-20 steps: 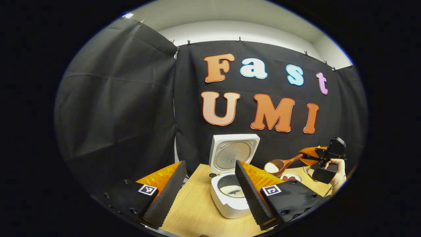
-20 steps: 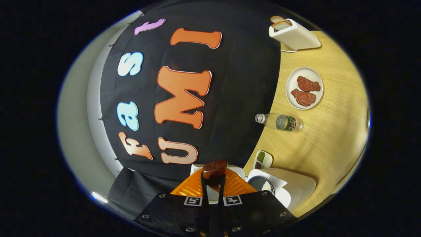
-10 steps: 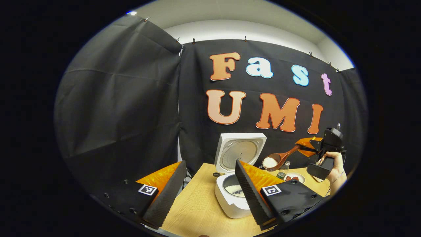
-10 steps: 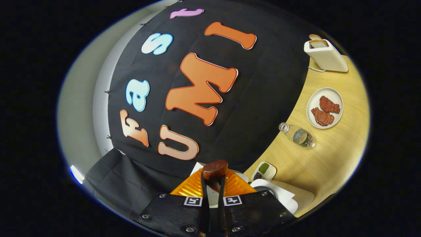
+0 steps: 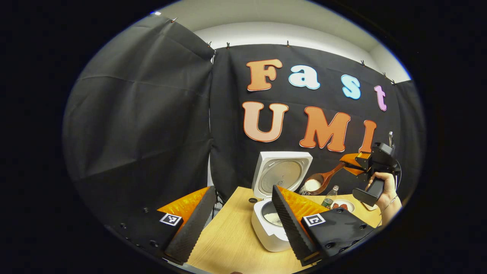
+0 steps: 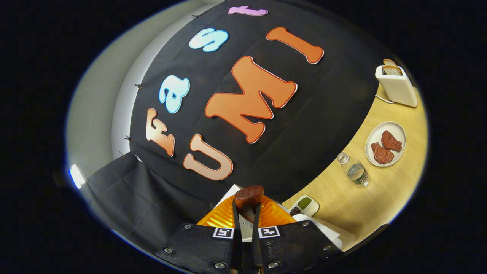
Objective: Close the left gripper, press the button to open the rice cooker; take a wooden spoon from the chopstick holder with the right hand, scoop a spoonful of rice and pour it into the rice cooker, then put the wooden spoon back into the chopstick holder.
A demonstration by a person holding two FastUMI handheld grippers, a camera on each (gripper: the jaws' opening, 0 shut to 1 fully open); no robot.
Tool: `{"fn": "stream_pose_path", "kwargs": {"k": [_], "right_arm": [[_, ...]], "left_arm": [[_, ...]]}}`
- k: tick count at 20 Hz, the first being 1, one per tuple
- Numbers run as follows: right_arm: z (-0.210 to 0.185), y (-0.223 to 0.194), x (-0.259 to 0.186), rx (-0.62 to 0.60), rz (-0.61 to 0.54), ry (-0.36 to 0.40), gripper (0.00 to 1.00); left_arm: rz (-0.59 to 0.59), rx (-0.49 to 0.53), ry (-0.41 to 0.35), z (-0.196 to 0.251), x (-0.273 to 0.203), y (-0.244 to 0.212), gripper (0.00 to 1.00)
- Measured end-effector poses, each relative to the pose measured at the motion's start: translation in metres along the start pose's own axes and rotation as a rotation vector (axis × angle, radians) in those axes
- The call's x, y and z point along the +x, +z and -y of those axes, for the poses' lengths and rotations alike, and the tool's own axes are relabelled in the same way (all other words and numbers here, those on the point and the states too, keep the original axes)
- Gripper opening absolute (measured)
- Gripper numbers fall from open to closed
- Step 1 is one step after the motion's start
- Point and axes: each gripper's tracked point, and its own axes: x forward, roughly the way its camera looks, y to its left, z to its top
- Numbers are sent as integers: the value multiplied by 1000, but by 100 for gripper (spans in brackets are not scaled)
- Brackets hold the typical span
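The cooker [image 5: 271, 228] stands open on the surface [image 5: 228, 243], lid [image 5: 280, 174] upright, some rice [image 5: 274, 218] already in its pot. The left gripper [image 5: 239, 219] hangs in front of it, its 2 fingers spread wide and holding nothing. The right gripper [image 6: 246, 224], in a hand [image 5: 382, 186], is clamped on the handle of the spoon [image 5: 321, 179], which is raised beside the lid, above the pot, its bowl heaped with rice and tipped. A plate [image 6: 386, 144], bottle [image 6: 355, 171] and toaster [image 6: 397, 85] sit farther along.
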Motion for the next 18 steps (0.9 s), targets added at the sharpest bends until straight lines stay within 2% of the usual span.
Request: {"fn": "stream_pose_path", "kwargs": {"k": [18], "right_arm": [[-22,-15,5,-227,2,36,9]], "left_arm": [[-13,1,7,-5,0,-4,100]]}}
